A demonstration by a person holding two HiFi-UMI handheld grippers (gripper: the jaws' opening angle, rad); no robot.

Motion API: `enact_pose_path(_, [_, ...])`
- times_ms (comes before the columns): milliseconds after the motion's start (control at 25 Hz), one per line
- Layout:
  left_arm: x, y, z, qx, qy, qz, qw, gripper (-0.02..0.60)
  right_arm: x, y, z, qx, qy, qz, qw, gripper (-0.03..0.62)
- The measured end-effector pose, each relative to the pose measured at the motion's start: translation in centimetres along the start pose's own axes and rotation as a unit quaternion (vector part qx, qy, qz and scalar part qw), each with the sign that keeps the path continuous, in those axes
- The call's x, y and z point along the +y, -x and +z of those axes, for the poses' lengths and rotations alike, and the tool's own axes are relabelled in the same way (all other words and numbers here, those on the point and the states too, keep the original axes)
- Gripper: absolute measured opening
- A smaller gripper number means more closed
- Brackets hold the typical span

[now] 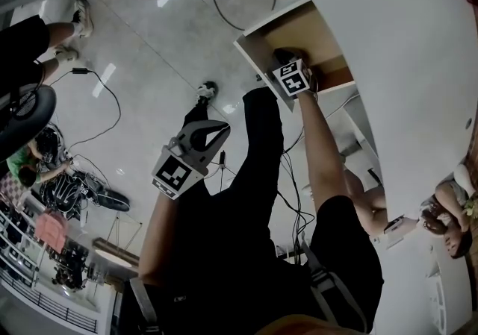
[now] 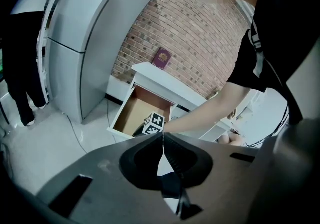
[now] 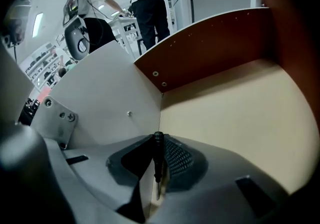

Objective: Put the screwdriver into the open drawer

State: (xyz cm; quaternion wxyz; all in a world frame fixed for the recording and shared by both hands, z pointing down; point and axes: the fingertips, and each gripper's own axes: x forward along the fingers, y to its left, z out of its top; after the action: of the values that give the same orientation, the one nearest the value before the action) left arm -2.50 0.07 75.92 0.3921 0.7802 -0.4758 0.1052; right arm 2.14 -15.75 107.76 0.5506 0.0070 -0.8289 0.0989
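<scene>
We have our right gripper (image 1: 287, 57) inside the open drawer (image 1: 321, 27), which juts out from beneath the desk (image 1: 403, 65). The screwdriver (image 3: 158, 160) sits between its jaws, near a drawer corner. Our left gripper (image 1: 216, 130) hangs outside, left of the drawer, over the floor (image 1: 149, 50).

I count two tools, my left tool (image 2: 162, 135) and my right tool (image 3: 158, 138), one screwdriver (image 3: 158, 158), one open drawer (image 3: 240, 113), and one maroon book (image 2: 162, 58).
</scene>
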Motion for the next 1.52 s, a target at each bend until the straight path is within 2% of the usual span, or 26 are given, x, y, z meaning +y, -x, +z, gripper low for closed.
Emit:
enact_pose_path(280, [-0.1, 0.0, -0.4, 0.005, 0.005, 0.002, 1.0, 0.018, -0.6, -0.4, 0.1, -0.001, -0.007, -0.001, 1.0, 0.127])
enact_pose_path(400, [0.0, -0.1, -0.6, 0.008, 0.004, 0.001, 1.0, 0.018, -0.7, -0.4, 0.3, -0.007, -0.023, 0.005, 1.0, 0.151])
enact_pose_path(680, [-0.4, 0.4, 0.3, 0.003, -0.003, -0.012, 0.9999, 0.018, -0.2, 1.9, 0.9, -0.015, -0.042, 0.001, 0.999, 0.153])
enact_pose_path(920, [-1.0, 1.2, 2.9, -0.005, -0.028, -0.028, 0.9992, 0.018, 0.7, 6.0, 1.5, -0.033, -0.068, -0.003, 0.997, 0.156])
enact_pose_path(1080, [-3.1, 1.5, 4.2, -0.003, -0.041, -0.037, 0.9985, 0.018, 1.4, 9.9, 0.8, -0.044, -0.085, -0.01, 0.995, 0.158])
enact_pose_path(1360, [-5.0, 3.5, 7.6, -0.012, -0.078, -0.048, 0.9957, 0.018, 3.1, 17.1, 0.6, -0.085, -0.134, -0.042, 0.986, 0.155])
enact_pose_path(1520, [-5.2, 5.2, 9.2, -0.018, -0.094, -0.05, 0.9942, 0.017, 5.3, 20.8, 1.8, -0.105, -0.153, -0.055, 0.981, 0.11])
